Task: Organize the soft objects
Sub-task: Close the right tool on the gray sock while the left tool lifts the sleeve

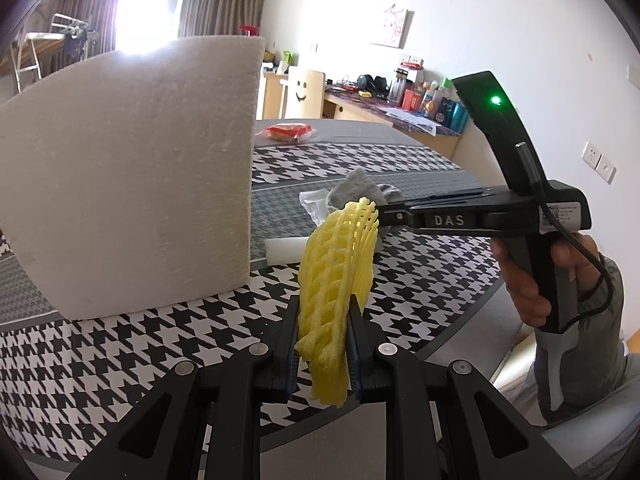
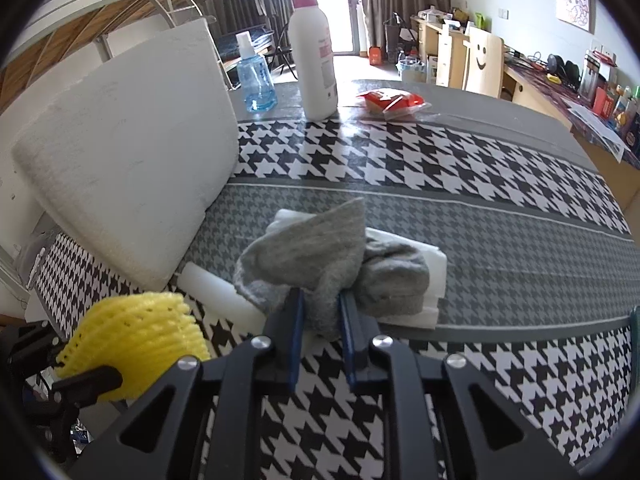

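Note:
My left gripper [image 1: 323,332] is shut on a yellow foam fruit net [image 1: 334,280], held upright above the houndstooth table; the net also shows at the lower left of the right wrist view [image 2: 136,332]. My right gripper [image 2: 320,320] is shut on a grey sock [image 2: 320,256] that lies over white tissue [image 2: 434,268]; the gripper also shows from the side in the left wrist view [image 1: 384,213], with the sock [image 1: 360,188] behind the net. A big white foam block [image 1: 132,176] stands to the left, also seen in the right wrist view [image 2: 128,168].
A small white foam cylinder [image 2: 216,286] lies by the block. At the table's far side stand a white pump bottle [image 2: 314,48], a blue spray bottle [image 2: 256,76] and a red packet [image 2: 394,102]. A desk with clutter [image 1: 400,108] lines the far wall.

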Available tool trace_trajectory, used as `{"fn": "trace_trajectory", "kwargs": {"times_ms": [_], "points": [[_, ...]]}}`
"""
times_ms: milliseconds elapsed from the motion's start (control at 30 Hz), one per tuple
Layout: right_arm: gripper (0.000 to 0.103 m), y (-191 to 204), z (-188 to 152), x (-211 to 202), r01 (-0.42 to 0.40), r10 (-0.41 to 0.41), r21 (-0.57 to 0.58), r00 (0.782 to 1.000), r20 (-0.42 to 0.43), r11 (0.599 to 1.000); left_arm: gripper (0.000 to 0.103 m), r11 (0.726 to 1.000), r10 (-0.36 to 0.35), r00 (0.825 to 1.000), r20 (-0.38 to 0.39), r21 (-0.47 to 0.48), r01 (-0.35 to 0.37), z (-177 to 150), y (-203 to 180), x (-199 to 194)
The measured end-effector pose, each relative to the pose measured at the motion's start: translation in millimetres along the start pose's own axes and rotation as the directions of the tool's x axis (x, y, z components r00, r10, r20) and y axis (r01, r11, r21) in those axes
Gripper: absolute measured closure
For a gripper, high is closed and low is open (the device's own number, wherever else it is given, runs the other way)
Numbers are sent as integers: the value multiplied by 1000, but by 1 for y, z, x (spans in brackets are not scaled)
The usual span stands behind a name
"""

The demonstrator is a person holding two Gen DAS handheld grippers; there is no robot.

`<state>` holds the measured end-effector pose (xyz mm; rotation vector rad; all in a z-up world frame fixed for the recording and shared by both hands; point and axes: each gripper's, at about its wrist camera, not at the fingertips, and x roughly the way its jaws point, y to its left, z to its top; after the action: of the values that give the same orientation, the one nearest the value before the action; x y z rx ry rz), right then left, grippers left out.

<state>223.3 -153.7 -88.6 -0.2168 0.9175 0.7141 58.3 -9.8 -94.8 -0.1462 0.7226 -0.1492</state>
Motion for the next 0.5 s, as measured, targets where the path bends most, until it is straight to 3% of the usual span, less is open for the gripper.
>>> {"fn": "trace_trajectory", "kwargs": {"times_ms": [267, 500], "points": [[94, 2, -7, -14, -27, 27, 6, 999, 24, 1000, 82, 1000, 7, 1000, 23, -3, -7, 0, 2, -11], [92, -2, 0, -17, -30, 29, 15, 998, 63, 999, 82, 1000, 14, 1000, 27, -7, -14, -4, 2, -17]]}}
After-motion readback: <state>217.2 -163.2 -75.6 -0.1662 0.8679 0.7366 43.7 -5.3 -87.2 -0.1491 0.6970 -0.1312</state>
